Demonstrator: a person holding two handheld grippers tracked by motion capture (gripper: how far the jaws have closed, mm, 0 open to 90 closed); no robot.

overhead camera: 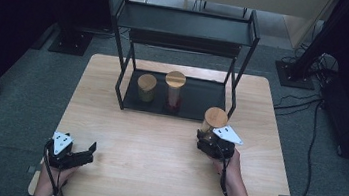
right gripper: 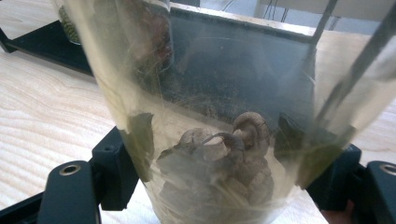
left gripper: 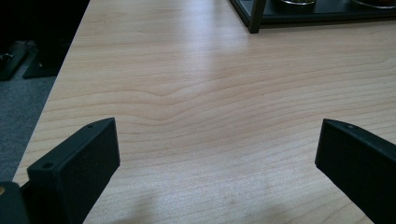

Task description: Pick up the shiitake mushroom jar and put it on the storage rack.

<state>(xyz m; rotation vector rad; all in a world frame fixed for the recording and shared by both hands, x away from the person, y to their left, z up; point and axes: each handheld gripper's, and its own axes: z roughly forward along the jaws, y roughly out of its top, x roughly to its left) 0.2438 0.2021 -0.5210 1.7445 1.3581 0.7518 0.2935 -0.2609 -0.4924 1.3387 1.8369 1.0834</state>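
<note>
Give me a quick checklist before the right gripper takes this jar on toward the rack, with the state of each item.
1. Grip on the jar: right gripper is shut on the wood-lidded jar, a finger on each side. Ok.
2. Jar upright: it stands upright in the high view. Ok.
3. Lid seated: looks flat on top; how tight, cannot tell.
4. Free spot on the rack's lower shelf: bare space right of the two jars. Ok.
5. Rack post close beside the jar: clearance cannot tell.
6. Left gripper out of the way: open, at the near left of the table. Ok.
</note>
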